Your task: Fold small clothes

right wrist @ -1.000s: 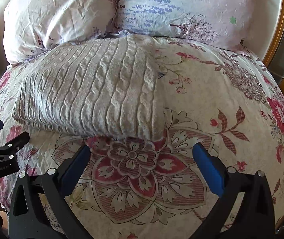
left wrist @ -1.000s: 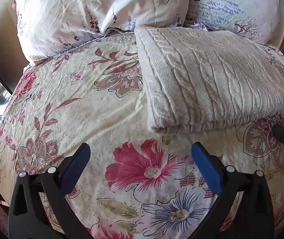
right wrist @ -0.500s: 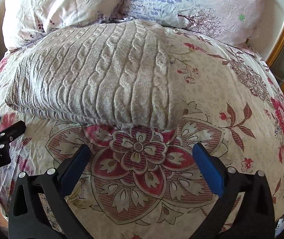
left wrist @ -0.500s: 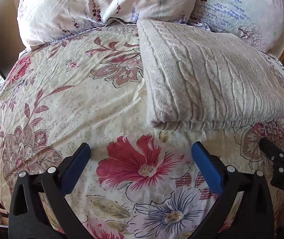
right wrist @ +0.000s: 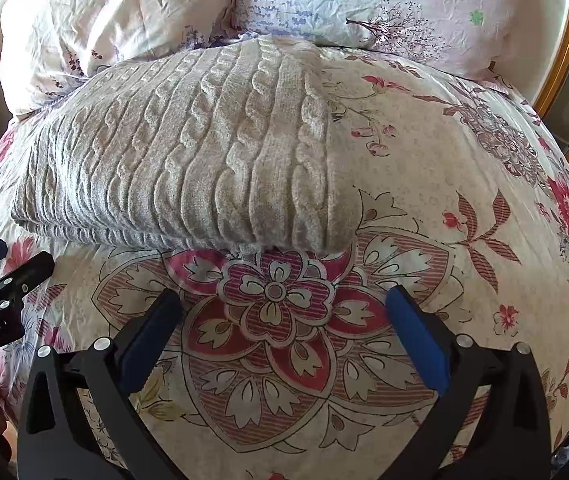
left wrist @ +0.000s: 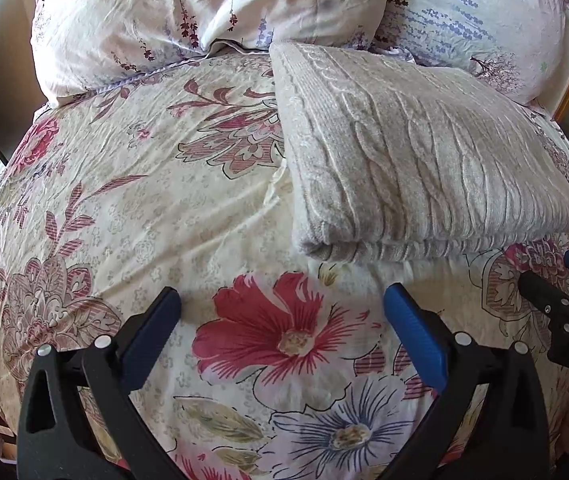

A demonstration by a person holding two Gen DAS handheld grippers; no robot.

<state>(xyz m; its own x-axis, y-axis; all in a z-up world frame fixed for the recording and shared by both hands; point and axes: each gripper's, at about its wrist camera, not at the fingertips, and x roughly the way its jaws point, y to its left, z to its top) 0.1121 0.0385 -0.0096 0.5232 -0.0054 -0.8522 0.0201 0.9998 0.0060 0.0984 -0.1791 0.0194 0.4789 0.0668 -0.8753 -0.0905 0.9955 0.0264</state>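
Left gripper (left wrist: pixel 282 306): jaws spread wide, blue pads (left wrist: pixel 414 336) apart, nothing between them; it hangs over the flowered bedspread (left wrist: pixel 132 208) above a large red bloom, short of the near edge of the sweater (left wrist: pixel 416 168). Right gripper (right wrist: pixel 284 306): likewise spread wide and empty, poised above a round flower pattern on the bedspread (right wrist: pixel 444 168), its pads (right wrist: pixel 416 336) clear of the sweater (right wrist: pixel 188 152). Each tool shows at the margin of the other's view: the right one at the right edge of the left wrist view, the left one at the left edge of the right wrist view, both close to the near corners of the garment. The sweater, a beige cable knit, lies folded into a thick rectangle on the middle of the bed, with layered edges showing along its near side. Its far edge reaches the two pillows (left wrist: pixel 204 12) at the head of the bed; one is cream with purple sprigs, the other pale with lavender print (right wrist: pixel 364 4). A wooden frame (right wrist: pixel 560 56) is visible beyond the right edge of the bed.
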